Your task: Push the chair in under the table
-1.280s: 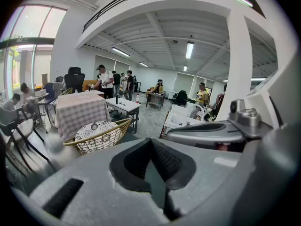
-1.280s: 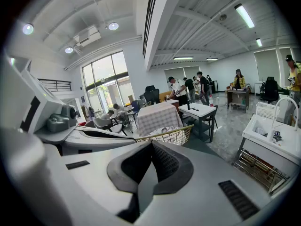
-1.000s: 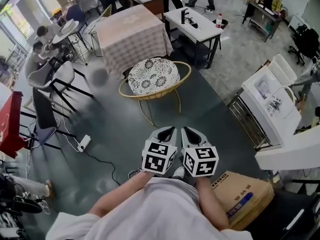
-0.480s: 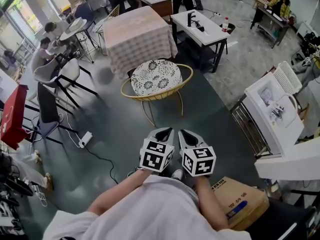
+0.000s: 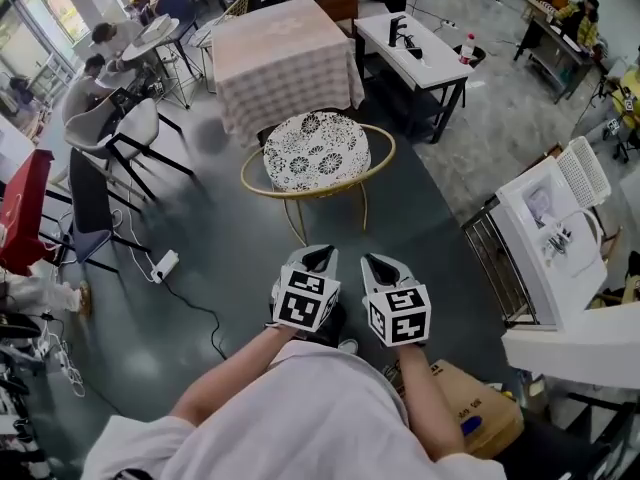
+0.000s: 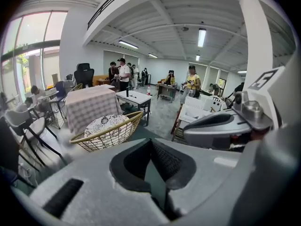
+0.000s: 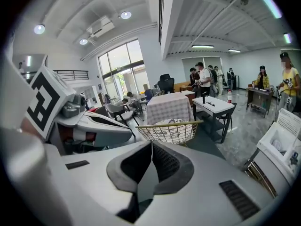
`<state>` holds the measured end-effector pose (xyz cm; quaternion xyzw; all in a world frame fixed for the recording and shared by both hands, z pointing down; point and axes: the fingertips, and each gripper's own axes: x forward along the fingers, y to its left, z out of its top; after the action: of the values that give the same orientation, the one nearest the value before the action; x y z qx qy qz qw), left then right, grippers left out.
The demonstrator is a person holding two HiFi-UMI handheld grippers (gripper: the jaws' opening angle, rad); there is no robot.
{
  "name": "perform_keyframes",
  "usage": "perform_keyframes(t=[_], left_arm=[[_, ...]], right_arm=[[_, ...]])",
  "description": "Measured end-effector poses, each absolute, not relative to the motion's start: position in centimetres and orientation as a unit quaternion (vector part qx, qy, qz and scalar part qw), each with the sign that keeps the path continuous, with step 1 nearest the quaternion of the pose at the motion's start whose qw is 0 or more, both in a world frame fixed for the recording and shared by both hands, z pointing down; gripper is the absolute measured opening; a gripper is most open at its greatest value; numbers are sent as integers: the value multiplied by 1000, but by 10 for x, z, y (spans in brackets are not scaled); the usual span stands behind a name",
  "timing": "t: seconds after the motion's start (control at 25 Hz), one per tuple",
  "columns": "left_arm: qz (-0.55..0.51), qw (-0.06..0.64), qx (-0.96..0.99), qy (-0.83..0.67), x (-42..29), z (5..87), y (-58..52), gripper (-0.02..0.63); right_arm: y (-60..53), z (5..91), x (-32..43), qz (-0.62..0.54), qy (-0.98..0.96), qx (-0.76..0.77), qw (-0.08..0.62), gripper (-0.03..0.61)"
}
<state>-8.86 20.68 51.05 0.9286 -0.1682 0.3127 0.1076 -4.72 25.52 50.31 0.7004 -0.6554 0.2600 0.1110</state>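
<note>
The chair (image 5: 315, 153), a gold wire basket seat with a black-and-white patterned cushion, stands on the dark floor just in front of the table (image 5: 285, 53) with the checked cloth. It also shows as the chair (image 6: 106, 128) in the left gripper view and the chair (image 7: 171, 128) in the right gripper view. My left gripper (image 5: 318, 258) and right gripper (image 5: 382, 265) hang side by side, well short of the chair's near rim. Both are shut with nothing between the jaws. Neither touches the chair.
A white desk (image 5: 420, 53) stands right of the table. Grey chairs (image 5: 120, 143) and a power strip with cable (image 5: 165, 265) lie at the left. A white rack (image 5: 550, 218) and a cardboard box (image 5: 470, 408) sit at the right. People stand in the background.
Both grippers have moved forward and down towards the chair and drawn slightly apart. The chair stands where it did by the table.
</note>
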Motion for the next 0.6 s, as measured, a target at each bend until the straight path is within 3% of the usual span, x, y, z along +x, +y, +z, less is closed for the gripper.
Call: perform_keyframes(t=[0.6], left_arm=[[375,22,912,-164,-53,554,109,6]], right_arm=[[159,536,9,221,-698,625,270,5]])
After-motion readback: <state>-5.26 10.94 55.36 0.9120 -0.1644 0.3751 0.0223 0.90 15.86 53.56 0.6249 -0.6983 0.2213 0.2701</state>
